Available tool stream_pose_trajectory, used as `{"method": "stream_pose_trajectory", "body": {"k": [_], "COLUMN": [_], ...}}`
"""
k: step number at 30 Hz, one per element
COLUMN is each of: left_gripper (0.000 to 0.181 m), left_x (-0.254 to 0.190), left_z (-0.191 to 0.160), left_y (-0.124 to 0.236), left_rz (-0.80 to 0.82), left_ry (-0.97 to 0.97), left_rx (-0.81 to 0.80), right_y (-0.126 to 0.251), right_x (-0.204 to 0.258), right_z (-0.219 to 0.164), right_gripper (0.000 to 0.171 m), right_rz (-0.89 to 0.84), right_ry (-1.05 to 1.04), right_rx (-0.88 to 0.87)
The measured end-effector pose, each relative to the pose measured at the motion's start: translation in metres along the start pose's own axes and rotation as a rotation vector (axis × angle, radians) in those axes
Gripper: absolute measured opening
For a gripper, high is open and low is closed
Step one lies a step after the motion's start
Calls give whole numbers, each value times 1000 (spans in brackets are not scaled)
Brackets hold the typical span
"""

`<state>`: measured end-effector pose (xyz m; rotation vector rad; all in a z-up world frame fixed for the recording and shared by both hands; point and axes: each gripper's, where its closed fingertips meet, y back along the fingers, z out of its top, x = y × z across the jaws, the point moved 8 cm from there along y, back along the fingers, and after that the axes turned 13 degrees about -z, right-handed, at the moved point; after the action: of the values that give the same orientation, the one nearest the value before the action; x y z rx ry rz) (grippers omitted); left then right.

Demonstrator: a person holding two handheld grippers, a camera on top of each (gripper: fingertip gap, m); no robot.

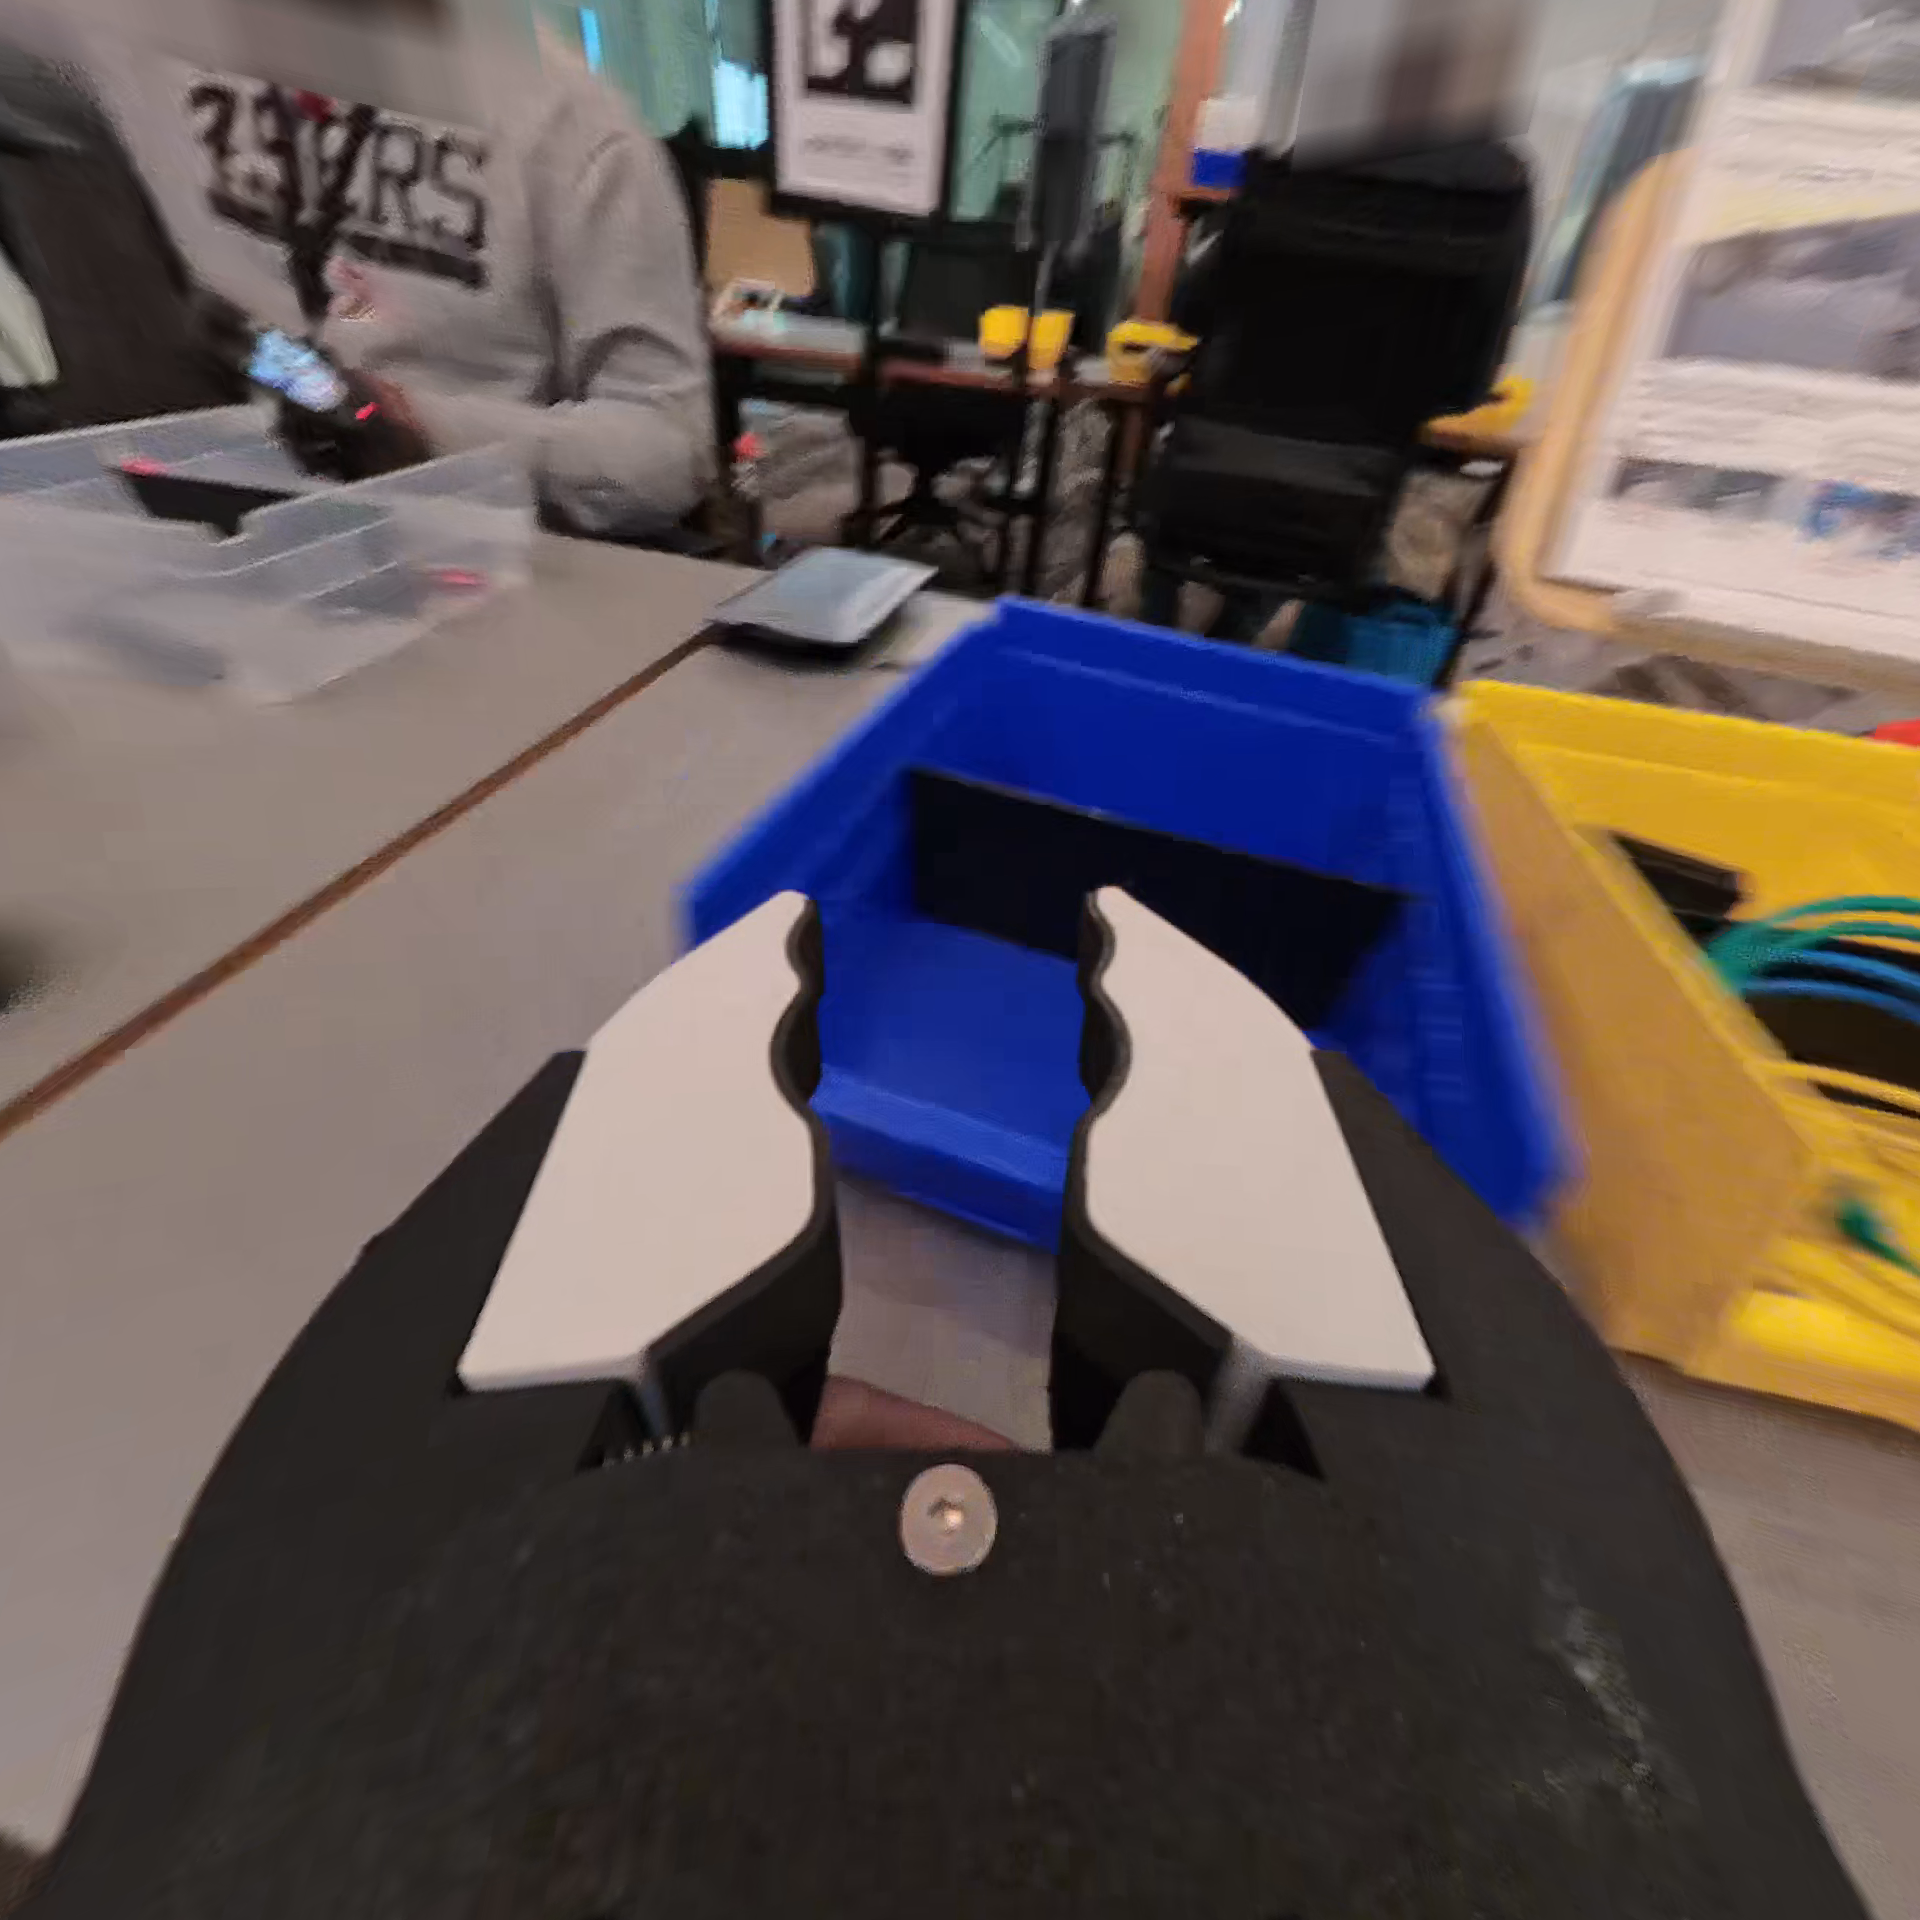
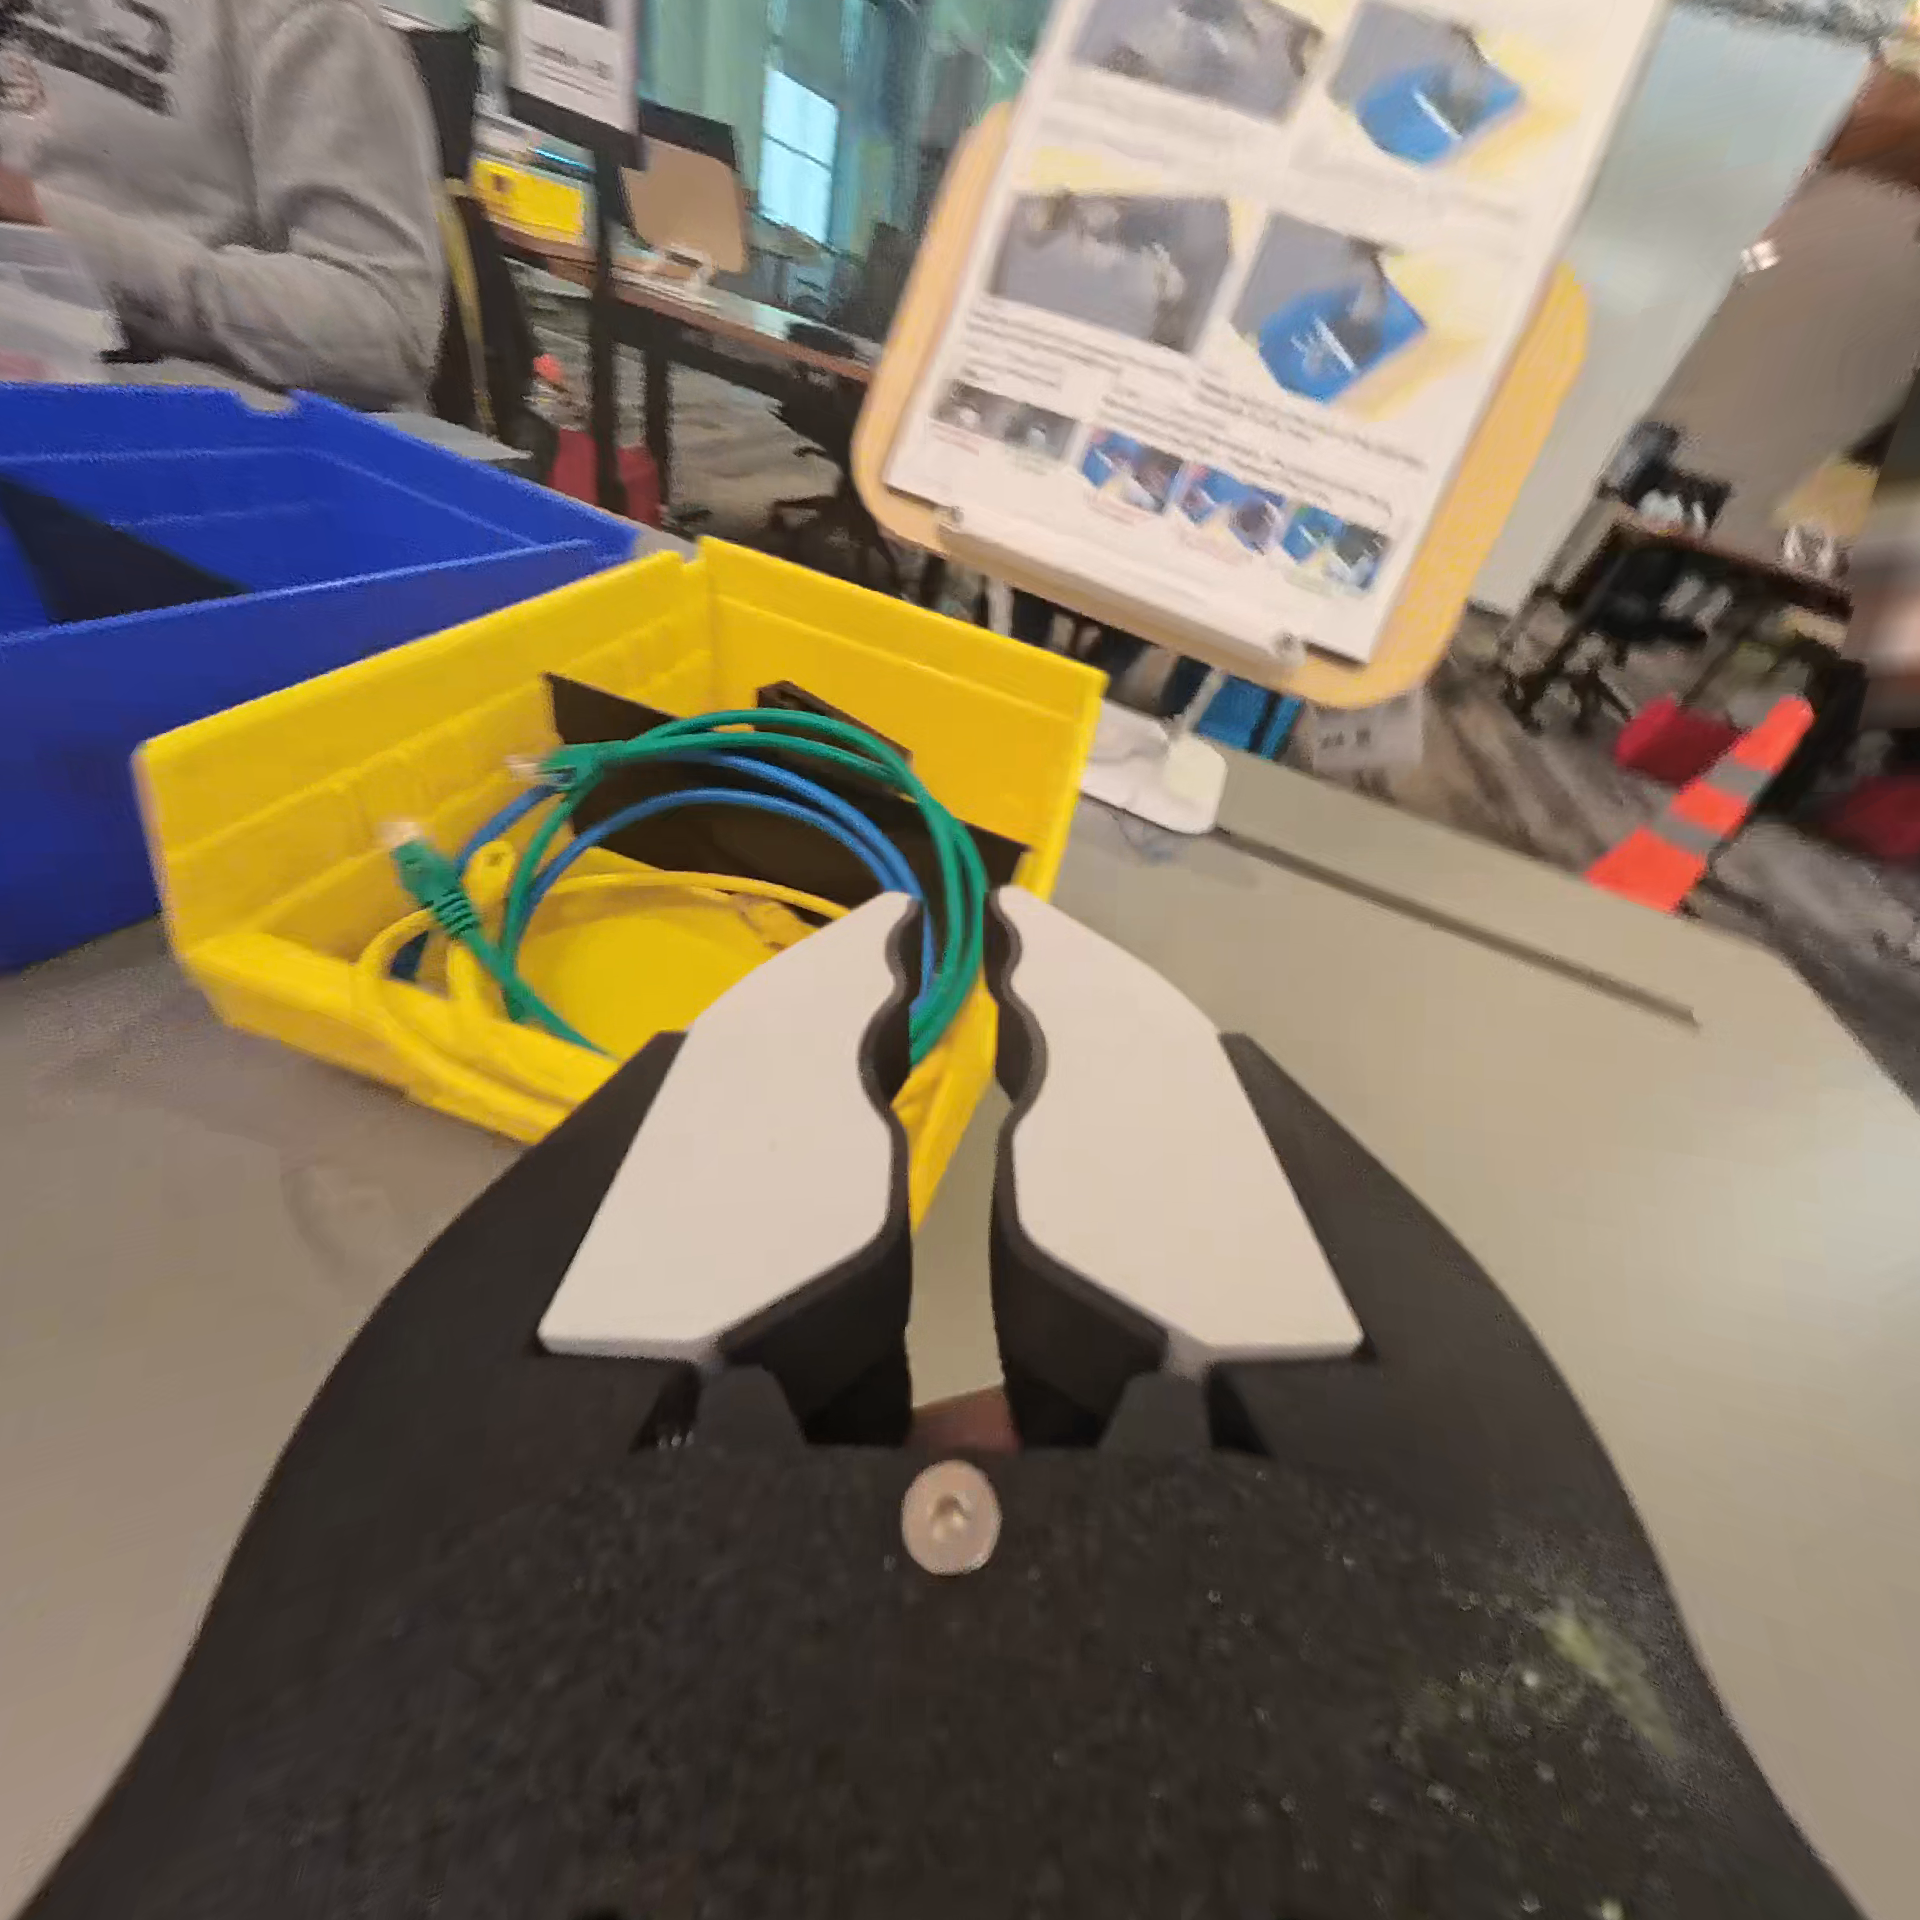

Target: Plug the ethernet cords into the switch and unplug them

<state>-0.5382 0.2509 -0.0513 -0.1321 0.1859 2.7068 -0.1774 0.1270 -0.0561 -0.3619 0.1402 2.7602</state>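
Where the bins touch, both tools (image 1: 951,914) (image 2: 956,909) parted, empty, before rims.

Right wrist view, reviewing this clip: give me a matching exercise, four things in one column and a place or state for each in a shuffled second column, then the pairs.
Things:
1. green cord
2. blue bin
3. right tongs
4. instruction board

Places or states:
A. open, holding nothing
B. looped inside the yellow bin
C. upright behind the table's far edge
D. to the left of the yellow bin

Pairs: 1-B, 2-D, 3-A, 4-C
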Motion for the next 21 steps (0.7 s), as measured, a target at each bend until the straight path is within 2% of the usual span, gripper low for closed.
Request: {"method": "stream_pose_trajectory", "body": {"k": [2, 6, 9, 10, 11, 12, 13, 16, 18, 21], "left_gripper": [57, 69, 58, 47, 18, 6, 4, 3, 3, 3], "left_x": [58, 104, 109, 110, 109, 109, 108, 102, 97, 81], "left_z": [-6, -18, -18, -21, -26, -32, -35, -36, -36, -38], "left_y": [-7, -37, -55, -63, -69, -74, -75, -70, -62, -38], "left_rz": [29, -213, -269, -260, -263, -258, -264, -319, -278, -232], "left_ry": [39, 176, 114, 71, 32, 4, 6, 75, 62, 82], "left_rx": [75, 211, 217, 259, 306, 332, 324, 334, 349, 391], "right_y": [10, 30, 54, 63, 72, 78, 83, 84, 72, 49], "right_x": [18, 78, 124, 136, 146, 154, 161, 173, 180, 193], "right_z": [-1, -9, -15, -17, -18, -20, -21, -21, -19, -12], "right_gripper": [11, 11, 11, 12, 14, 14, 17, 32, 38, 59], "right_rz": [58, 301, 541, 623, 687, 732, 759, 772, 690, 565], "right_ry": [61, 79, 25, 3, -17, -30, -40, -69, -46, -11], "right_rx": [-39, -8, 76, 110, 143, 170, 193, 226, 245, 299]}}
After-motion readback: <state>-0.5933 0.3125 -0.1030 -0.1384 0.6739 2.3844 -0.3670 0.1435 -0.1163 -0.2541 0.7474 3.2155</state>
